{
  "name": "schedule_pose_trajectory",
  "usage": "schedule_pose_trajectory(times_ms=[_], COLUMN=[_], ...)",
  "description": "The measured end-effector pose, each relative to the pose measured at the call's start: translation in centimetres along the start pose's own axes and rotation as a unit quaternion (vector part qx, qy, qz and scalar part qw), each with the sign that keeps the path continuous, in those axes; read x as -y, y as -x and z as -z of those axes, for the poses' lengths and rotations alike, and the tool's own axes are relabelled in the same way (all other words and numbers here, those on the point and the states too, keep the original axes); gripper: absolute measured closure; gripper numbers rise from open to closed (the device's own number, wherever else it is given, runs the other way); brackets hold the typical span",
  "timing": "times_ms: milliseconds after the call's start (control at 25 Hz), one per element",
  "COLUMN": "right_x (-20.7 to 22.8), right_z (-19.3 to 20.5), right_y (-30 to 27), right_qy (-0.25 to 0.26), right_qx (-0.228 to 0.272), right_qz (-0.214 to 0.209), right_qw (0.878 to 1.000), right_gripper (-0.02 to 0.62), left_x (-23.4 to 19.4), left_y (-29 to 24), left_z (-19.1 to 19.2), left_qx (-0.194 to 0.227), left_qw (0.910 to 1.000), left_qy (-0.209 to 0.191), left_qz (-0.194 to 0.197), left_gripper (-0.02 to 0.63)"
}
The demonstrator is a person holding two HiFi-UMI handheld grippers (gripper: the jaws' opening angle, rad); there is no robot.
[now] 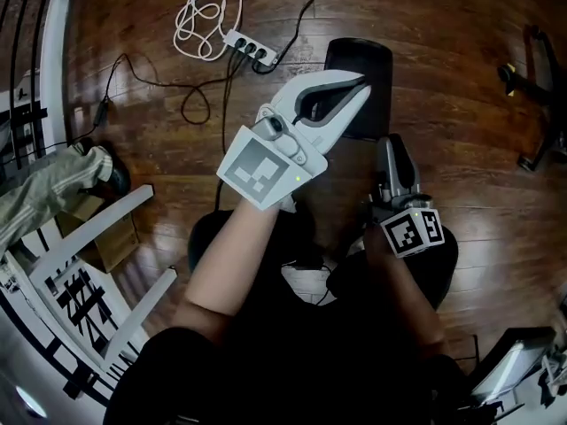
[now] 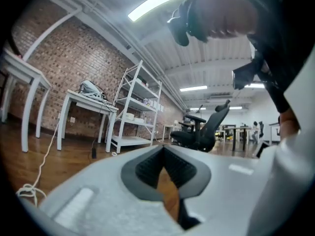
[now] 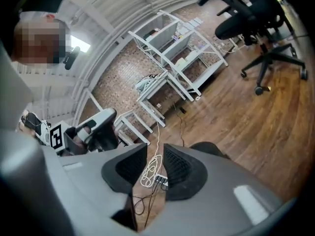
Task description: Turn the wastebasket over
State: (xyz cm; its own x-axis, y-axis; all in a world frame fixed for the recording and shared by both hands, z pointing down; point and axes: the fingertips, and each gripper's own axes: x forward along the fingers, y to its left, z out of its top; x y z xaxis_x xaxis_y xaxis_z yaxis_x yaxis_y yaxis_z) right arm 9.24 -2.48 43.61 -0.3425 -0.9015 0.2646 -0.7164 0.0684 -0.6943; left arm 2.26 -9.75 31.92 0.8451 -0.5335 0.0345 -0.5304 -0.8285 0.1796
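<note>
A black wastebasket [image 1: 359, 56] is on the floor [image 1: 461, 25], upper centre of the frame. The left hand-held gripper [image 1: 361, 85], closed and empty, overlaps its near edge. The right hand-held gripper [image 1: 392, 146], open and empty, points up at it from just below.

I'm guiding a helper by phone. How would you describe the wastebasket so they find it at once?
On the wooden floor, look ahead of the person, just past the tip of the left gripper. The wastebasket sits right of the white power strip and its coiled cable; it is the only plain black, round-cornered box there.
</note>
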Motion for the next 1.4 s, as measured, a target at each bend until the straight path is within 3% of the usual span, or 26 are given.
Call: schedule_pose_trajectory(times_ms=[80,240,440,640,880,1240,1400], right_x=[1.8,4.7,7.3,11.6,13.9,14.4,14.4], right_z=[2.7,7.8,12.2,16.3,18.0,16.7,16.3], right_y=[0.0,-0.6,-0.5,-1.0,-2.6,-4.3,-4.3], right_qy=[-0.038,-0.15,-0.256,-0.339,-0.371,-0.349,-0.34], right_qx=[-0.012,-0.031,-0.036,-0.01,0.027,0.039,0.041], right_qz=[0.014,0.038,0.066,0.099,0.081,0.06,0.05], right_qw=[0.999,0.988,0.964,0.936,0.925,0.934,0.938], right_gripper=[0.48,0.459,0.434,0.4,0.374,0.382,0.394], left_x=[0.3,0.8,1.5,2.2,1.9,3.9,3.8], left_y=[-0.8,-1.5,-2.5,-3.6,-3.0,-2.2,-1.5], left_z=[0.2,1.5,3.9,4.5,4.1,6.3,7.1], left_qx=[-0.004,-0.013,-0.029,-0.039,-0.039,-0.049,-0.051], left_qw=[0.9997,0.9994,0.9987,0.9975,0.9976,0.9947,0.995], left_qy=[-0.024,-0.03,-0.033,-0.043,-0.049,-0.067,-0.068], left_qz=[0.005,0.013,0.025,0.04,0.03,0.062,0.052], left_gripper=[0.606,0.606,0.606,0.591,0.595,0.604,0.604])
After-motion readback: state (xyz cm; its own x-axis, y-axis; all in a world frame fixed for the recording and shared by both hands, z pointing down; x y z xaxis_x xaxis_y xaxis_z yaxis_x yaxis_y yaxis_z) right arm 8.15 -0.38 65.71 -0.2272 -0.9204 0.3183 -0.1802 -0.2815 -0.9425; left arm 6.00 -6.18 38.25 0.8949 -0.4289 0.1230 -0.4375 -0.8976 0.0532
